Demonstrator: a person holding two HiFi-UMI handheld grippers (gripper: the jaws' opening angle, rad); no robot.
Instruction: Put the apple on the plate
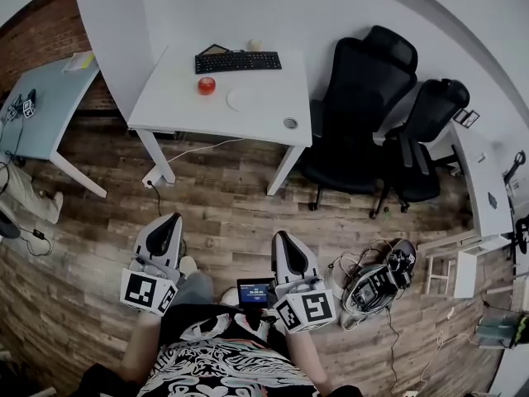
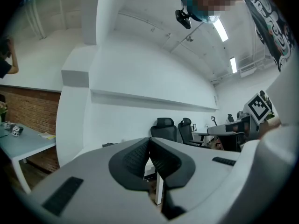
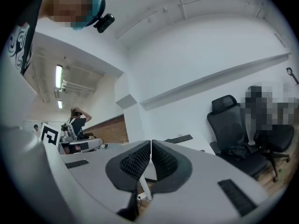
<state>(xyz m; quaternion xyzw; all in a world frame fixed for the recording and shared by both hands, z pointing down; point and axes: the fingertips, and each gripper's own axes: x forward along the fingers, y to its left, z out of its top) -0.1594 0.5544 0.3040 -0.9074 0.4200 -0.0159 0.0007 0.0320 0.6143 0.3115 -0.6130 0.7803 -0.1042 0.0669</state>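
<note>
Left tool (image 1: 170,220), right tool (image 1: 281,238): both closed, empty, well apart from desk (image 1: 169,98). Apple (image 1: 207,85) near plate (image 1: 246,99). Hazard: a clumsy nudge likely rolls the apple away.

We record: wood-plank floor (image 1: 248,213), white desk (image 1: 169,98), black office chairs (image 1: 364,106), brick wall (image 1: 41,35), ceiling strip lights (image 2: 232,64)

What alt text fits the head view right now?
A red apple sits beside an empty white plate on a white desk, with a keyboard behind them. The left gripper and right gripper are shut and empty, well short of the desk.
</note>
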